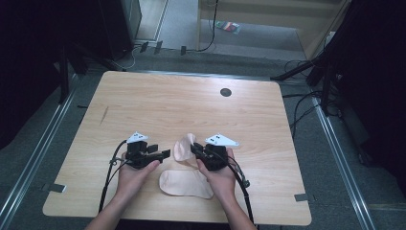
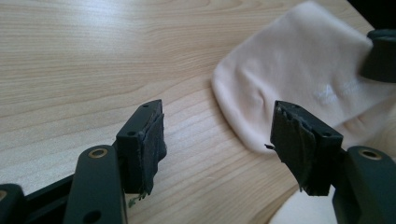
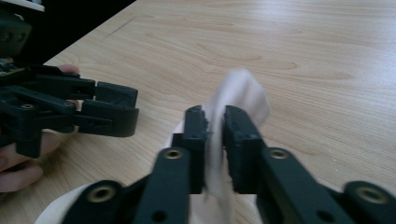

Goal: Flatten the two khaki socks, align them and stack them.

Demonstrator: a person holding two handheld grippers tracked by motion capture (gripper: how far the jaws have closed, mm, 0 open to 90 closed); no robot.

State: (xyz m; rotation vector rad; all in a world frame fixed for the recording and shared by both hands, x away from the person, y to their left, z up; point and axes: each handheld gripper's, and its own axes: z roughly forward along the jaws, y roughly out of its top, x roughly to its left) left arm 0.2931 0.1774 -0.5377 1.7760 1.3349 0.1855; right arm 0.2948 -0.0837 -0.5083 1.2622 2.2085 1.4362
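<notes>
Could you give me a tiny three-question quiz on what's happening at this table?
1. True or false: the left gripper has its jaws apart with nothing between them.
2. What does the right gripper have between its jaws?
A. a pale sock
B. a cable
C. a wooden block
3. Fill in: a second sock lies flat on the ______.

Key:
1. True.
2. A, the pale sock, lifted at one end.
3. Table.

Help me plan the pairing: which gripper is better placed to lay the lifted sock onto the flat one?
Right. The right gripper has the lifted sock between its jaws, just above the flat sock; the left gripper stands open and empty.
</notes>
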